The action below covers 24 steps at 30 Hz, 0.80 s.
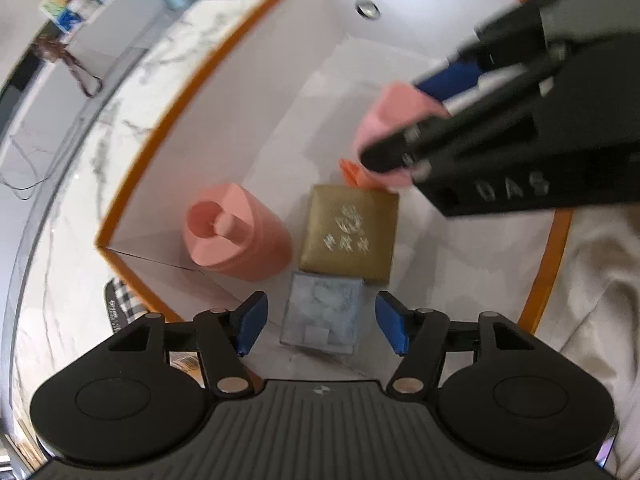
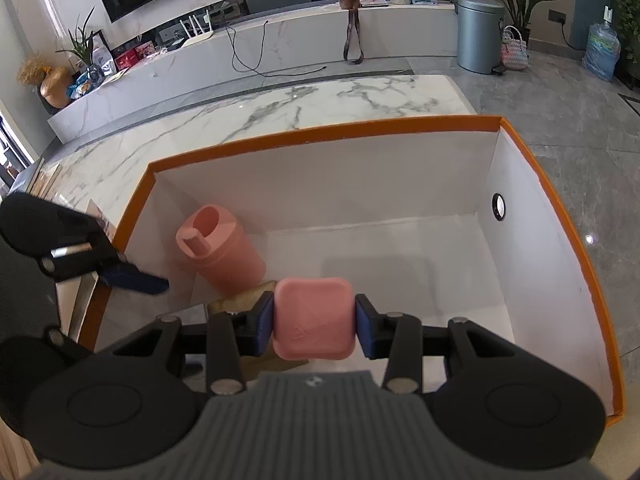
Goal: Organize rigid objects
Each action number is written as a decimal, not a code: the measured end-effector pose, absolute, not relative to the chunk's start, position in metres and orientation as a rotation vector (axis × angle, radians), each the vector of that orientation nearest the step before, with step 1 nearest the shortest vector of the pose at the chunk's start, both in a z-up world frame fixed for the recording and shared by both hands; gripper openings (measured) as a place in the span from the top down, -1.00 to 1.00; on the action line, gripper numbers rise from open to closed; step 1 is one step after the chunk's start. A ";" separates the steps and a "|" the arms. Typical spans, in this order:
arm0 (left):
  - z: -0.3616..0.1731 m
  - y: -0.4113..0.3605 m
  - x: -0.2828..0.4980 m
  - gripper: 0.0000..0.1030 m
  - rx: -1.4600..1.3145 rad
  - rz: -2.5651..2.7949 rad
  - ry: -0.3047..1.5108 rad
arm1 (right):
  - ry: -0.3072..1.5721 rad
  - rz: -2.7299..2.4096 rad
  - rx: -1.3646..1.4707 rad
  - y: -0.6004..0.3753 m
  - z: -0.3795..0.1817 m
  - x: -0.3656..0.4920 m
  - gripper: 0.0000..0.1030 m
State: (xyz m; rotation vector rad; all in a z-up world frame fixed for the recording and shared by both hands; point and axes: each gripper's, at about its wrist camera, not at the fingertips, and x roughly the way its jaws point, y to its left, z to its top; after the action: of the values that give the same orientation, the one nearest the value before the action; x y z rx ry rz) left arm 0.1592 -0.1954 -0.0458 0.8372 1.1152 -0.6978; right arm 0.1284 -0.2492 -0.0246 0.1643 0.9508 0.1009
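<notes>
An orange-rimmed white box [image 1: 136, 184] [image 2: 320, 132] stands on a marble table. Inside are a pink cylindrical bottle [image 1: 236, 232] [image 2: 220, 252], a gold square box [image 1: 350, 232] and a pale grey-blue square box [image 1: 322, 308]. My left gripper [image 1: 320, 322] is open, its blue pads either side of the grey-blue box, not touching it. My right gripper [image 2: 314, 322] is shut on a pink rounded square case [image 2: 313, 318] and holds it above the box floor. The case [image 1: 390, 116] and right gripper also show in the left wrist view, above the gold box. A small orange piece [image 1: 352, 172] lies beneath.
The marble table [image 2: 280, 100] extends beyond the box. A long white TV bench [image 2: 260, 52] with cables and a brown bag stands behind. A grey bin [image 2: 478, 34] is on the floor at right. Beige cloth [image 1: 592, 280] lies beside the box.
</notes>
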 end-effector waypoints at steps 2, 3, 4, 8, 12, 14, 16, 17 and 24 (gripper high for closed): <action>-0.040 -0.194 0.158 -0.42 0.803 -0.682 1.084 | 0.964 0.102 0.158 -0.248 -0.024 0.128 0.18; -0.037 -0.192 0.156 -0.42 0.779 -0.674 1.071 | 0.974 0.103 0.151 -0.247 -0.024 0.128 0.18; -0.034 -0.189 0.156 -0.42 0.748 -0.663 1.054 | 0.988 0.105 0.142 -0.246 -0.024 0.128 0.18; -0.020 -0.180 0.157 -0.42 0.639 -0.600 0.997 | 1.055 0.100 0.119 -0.242 -0.028 0.132 0.18; -0.003 -0.166 0.157 -0.42 0.515 -0.530 0.945 | 1.098 0.077 0.129 -0.241 -0.036 0.136 0.18; 0.006 -0.160 0.157 -0.42 0.452 -0.497 0.937 | 1.105 0.072 0.129 -0.240 -0.037 0.139 0.18; 0.012 -0.156 0.156 -0.42 0.415 -0.450 0.936 | 1.109 0.070 0.114 -0.237 -0.038 0.143 0.18; 0.015 -0.153 0.156 -0.42 0.396 -0.431 0.929 | 1.116 0.067 0.102 -0.234 -0.039 0.146 0.18; 0.017 -0.141 0.162 -0.13 0.341 -0.391 0.990 | 1.153 0.071 0.042 -0.226 -0.046 0.165 0.18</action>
State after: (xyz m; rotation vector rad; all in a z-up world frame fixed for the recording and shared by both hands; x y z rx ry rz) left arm 0.1623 -0.1408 0.0172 0.3413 0.9900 -0.3908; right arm 0.1645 -0.2265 -0.0464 0.0416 1.1528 0.0710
